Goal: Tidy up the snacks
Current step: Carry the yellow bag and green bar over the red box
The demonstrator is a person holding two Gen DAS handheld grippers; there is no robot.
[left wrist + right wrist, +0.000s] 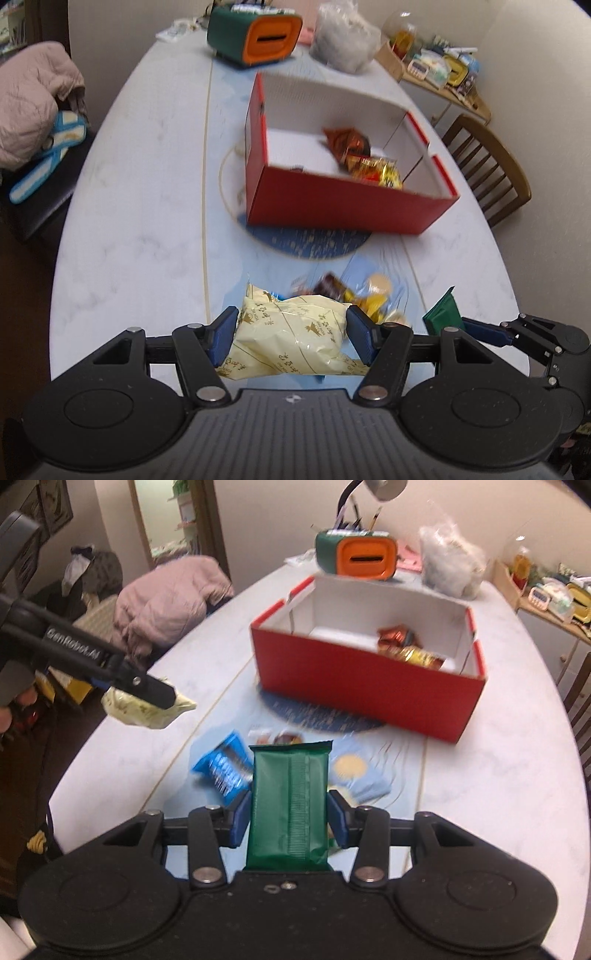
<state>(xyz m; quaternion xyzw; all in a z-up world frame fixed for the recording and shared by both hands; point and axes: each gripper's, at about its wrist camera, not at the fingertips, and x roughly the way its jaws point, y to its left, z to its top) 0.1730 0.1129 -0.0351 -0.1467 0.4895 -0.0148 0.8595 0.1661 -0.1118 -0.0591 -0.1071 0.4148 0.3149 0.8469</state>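
Observation:
My left gripper (291,338) is shut on a pale yellow snack bag (291,332), held above the near end of the table; the same bag (147,709) and gripper (147,692) show at the left of the right wrist view. My right gripper (289,821) is shut on a flat green packet (290,805), seen also at the right of the left wrist view as a green packet (441,314). A red box (369,690) with a white inside stands mid-table and holds two shiny wrapped snacks (406,646). Loose snacks (354,295) lie on the table below, among them a blue packet (225,770).
An orange and green case (255,33) and a clear plastic bag (343,37) stand at the table's far end. A chair with a pink jacket (33,99) is on the left, a wooden chair (487,162) on the right. A cluttered side shelf (439,70) stands beyond it.

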